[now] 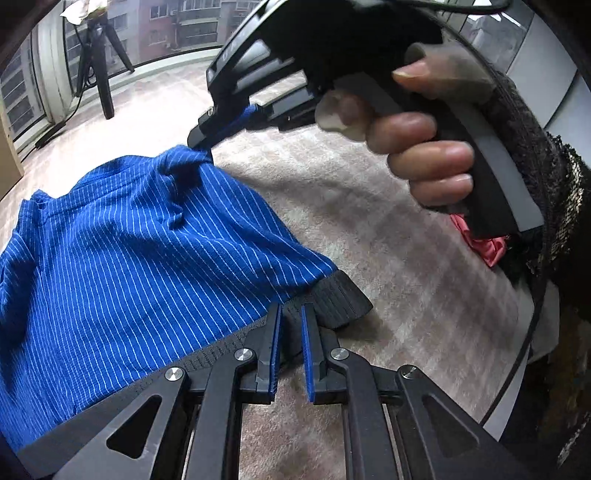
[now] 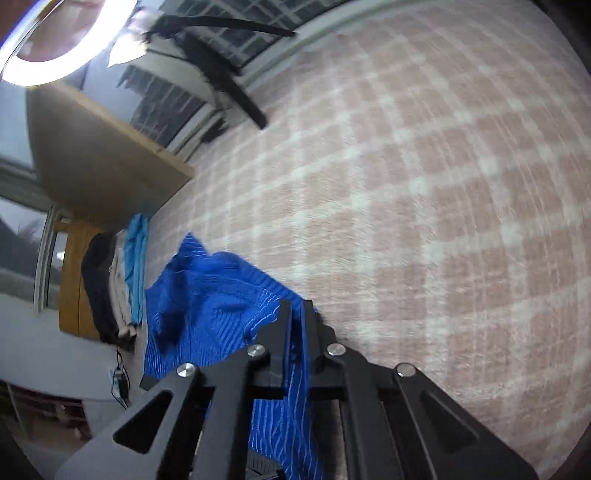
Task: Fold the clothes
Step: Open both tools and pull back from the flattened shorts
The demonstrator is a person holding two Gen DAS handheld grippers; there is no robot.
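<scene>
The blue pinstriped garment hangs lifted above the pink checked carpet, stretched between both tools. The left gripper is clamped on its dark ribbed waistband, and the right gripper pinches a bunched blue edge. The person's right hand squeezes that tool's handle. A tripod stands by the window, and folded clothes are stacked well apart at the carpet's edge.

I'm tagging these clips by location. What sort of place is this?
Probably a room in a high-rise flat: a pink checked carpet as the work surface, big windows onto apartment blocks, and a stack of folded clothes beside a wooden cabinet.
</scene>
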